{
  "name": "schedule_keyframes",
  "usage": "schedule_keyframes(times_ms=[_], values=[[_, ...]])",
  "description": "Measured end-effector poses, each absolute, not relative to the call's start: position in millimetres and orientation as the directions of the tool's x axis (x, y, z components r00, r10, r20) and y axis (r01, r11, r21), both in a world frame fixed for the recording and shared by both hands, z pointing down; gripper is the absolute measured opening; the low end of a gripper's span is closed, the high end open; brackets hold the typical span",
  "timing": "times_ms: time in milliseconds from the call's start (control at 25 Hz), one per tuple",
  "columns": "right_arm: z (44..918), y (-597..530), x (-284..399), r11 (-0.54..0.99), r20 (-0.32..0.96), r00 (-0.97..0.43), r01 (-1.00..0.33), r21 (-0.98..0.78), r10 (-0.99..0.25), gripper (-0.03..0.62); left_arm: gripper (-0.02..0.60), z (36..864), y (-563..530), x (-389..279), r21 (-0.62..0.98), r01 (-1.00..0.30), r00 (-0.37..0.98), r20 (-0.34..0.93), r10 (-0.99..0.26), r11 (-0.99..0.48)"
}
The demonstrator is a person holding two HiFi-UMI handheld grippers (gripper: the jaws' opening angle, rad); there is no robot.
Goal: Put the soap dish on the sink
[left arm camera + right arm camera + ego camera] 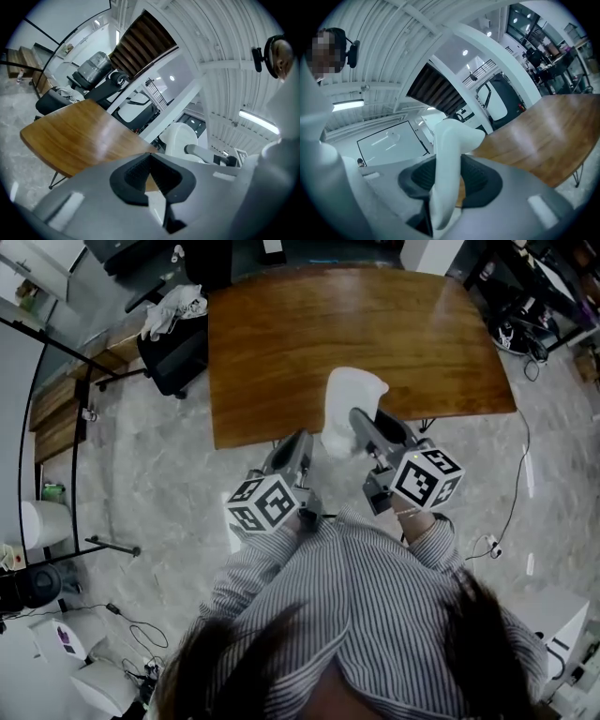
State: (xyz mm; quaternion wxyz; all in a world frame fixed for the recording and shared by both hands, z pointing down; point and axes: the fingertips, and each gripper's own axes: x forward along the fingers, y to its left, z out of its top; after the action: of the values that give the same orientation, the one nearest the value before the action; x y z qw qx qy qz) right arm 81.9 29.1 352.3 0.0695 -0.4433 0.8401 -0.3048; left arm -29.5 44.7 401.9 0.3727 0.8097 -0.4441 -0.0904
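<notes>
Gripping the one white soap dish (452, 140) edge-on, the right gripper (450, 185) has its two dark ribbed pads (479, 179) pressed on either face of it; the dish stands up past the jaw tips; the left gripper (151, 168) has its pads met at the tips, with nothing between them; each of the two grippers carries one marker cube (427, 476), two in all; in the head view the dish hangs in the air over the near edge of the single wooden table (394, 324), about midway along it; the left gripper sits just beside it, short of that edge; behind both, one striped shirt (375, 606).
</notes>
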Motion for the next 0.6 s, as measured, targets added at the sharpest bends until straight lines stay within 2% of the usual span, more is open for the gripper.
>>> schedule_keyframes(times_ms=[600], values=[[336, -145, 51, 0.347, 0.184, -0.514, -0.762, -0.547, -0.838, 0.138, 0.0, 393, -124, -71, 0.707, -0.603, 0.664, 0.189, -0.724, -0.369]])
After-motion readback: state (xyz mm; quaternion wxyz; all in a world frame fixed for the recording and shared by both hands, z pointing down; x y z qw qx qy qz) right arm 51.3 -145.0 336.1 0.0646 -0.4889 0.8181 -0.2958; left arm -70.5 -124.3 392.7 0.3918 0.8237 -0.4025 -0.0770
